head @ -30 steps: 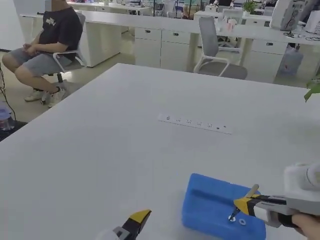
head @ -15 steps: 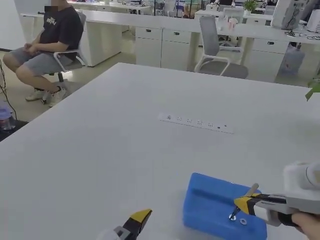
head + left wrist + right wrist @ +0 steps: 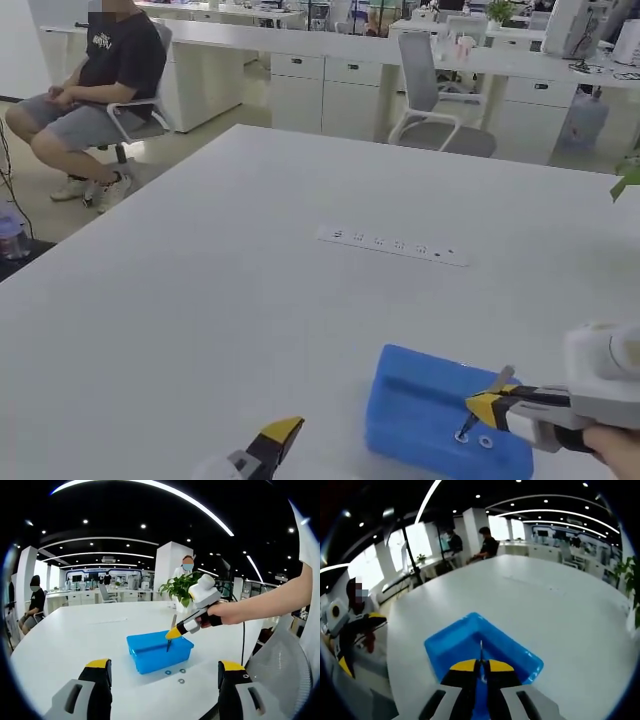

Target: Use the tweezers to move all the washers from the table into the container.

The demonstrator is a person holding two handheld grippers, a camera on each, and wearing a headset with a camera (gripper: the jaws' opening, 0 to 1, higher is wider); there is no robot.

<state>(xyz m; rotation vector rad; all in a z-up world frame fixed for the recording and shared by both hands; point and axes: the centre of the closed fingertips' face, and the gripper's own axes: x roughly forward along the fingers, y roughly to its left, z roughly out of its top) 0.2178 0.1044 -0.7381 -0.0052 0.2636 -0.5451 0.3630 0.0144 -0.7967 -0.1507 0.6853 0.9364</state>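
Our right gripper (image 3: 481, 667), fingers clamped on the tweezers (image 3: 168, 644), holds their tip in the container (image 3: 150, 656); left gripper (image 3: 165, 666) gapes, empty. Next we likely release, then fetch washers (image 3: 181, 681) off the desk (image 3: 75, 630).

Blue container (image 3: 400, 400), white table (image 3: 200, 300), silvery washers (image 3: 181, 681), yellow-tipped black fingers (image 3: 98, 664)

Readable text: none is showing at this size.
Black T-shirt (image 3: 125, 55): a white print is sitting on the chest of the seated person, far beyond the blue container (image 3: 410, 395) and off to its left; its letters are blurring past reading.
Power strip (image 3: 392, 246): small dark marks are running along its top, beyond the blue container; whether they are sockets or lettering cannot be told.
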